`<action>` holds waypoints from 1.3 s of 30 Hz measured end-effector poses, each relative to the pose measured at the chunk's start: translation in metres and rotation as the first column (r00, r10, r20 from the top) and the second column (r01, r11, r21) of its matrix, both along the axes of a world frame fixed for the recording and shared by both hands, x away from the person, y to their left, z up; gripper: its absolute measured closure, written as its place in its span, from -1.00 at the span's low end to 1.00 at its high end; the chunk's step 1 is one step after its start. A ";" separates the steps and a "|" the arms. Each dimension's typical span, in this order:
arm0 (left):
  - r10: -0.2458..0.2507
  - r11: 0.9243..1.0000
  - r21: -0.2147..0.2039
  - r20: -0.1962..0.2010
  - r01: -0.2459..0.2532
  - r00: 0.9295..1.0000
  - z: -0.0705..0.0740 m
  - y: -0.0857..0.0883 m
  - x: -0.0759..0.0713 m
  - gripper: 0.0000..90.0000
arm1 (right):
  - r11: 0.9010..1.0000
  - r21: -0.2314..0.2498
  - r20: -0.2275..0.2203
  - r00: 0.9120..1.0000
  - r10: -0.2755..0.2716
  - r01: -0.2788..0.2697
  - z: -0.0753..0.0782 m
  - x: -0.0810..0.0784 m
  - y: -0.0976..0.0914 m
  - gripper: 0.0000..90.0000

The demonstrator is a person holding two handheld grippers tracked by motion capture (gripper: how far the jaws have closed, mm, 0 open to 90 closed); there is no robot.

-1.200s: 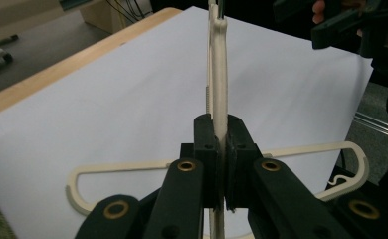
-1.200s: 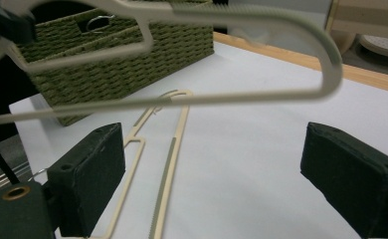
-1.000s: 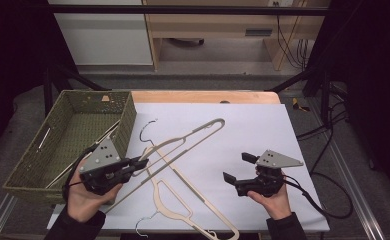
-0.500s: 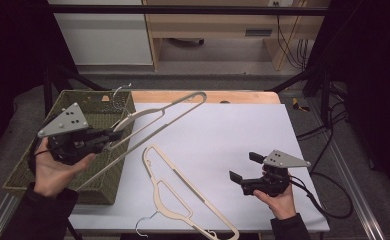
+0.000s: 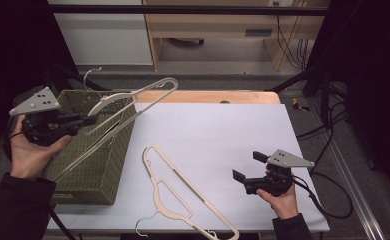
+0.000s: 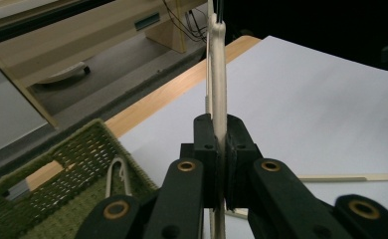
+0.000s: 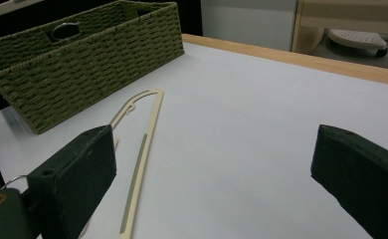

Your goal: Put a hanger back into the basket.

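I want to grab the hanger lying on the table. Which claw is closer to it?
Right. The right claw hovers open just beside the flat hanger; the left claw is farther off over the basket, holding another hanger.

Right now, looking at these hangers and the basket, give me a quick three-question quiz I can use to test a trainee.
1. True or false: the left gripper is shut on a cream hanger held over the green wicker basket.
2. What lies flat on the white table between the basket and the right gripper?
A. a second cream hanger
B. a towel
C. a spoon
3. Fill in: the right gripper's jaws stand ____ with nothing between them.

Key
1. True; the left gripper view shows the pads clamped on the hanger's edge.
2. A, the second cream hanger.
3. open
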State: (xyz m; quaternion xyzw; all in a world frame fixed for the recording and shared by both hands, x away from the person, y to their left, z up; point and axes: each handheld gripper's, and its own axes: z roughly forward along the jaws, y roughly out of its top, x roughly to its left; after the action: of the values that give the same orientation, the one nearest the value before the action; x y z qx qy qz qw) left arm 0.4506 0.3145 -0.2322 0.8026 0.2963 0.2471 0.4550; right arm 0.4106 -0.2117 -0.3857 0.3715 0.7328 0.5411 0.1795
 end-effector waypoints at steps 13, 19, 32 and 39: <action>0.096 0.995 0.016 -0.002 -0.096 0.995 -0.022 0.050 0.018 0.91 | 1.000 -0.011 0.001 1.000 -0.004 0.004 0.000 0.000 -0.002 -0.91; 0.132 0.991 0.022 -0.019 -0.132 0.991 -0.031 0.071 0.020 0.91 | 1.000 -0.011 0.000 1.000 -0.002 0.002 -0.001 0.000 -0.002 -0.91; 0.178 0.981 0.079 -0.024 -0.175 0.984 -0.057 0.102 0.028 0.91 | 1.000 -0.014 -0.005 1.000 0.008 -0.008 -0.002 0.001 0.000 -0.90; 0.175 0.977 0.122 0.005 -0.174 0.985 -0.067 0.100 0.031 0.91 | 1.000 -0.010 -0.008 1.000 0.011 -0.011 -0.002 0.001 0.000 -0.90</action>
State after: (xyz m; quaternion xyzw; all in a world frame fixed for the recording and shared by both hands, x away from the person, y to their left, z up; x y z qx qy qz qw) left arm 0.4819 0.4148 -0.2990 0.8005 0.3514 0.3014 0.3805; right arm 0.4114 -0.2114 -0.3874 0.3688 0.7381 0.5371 0.1753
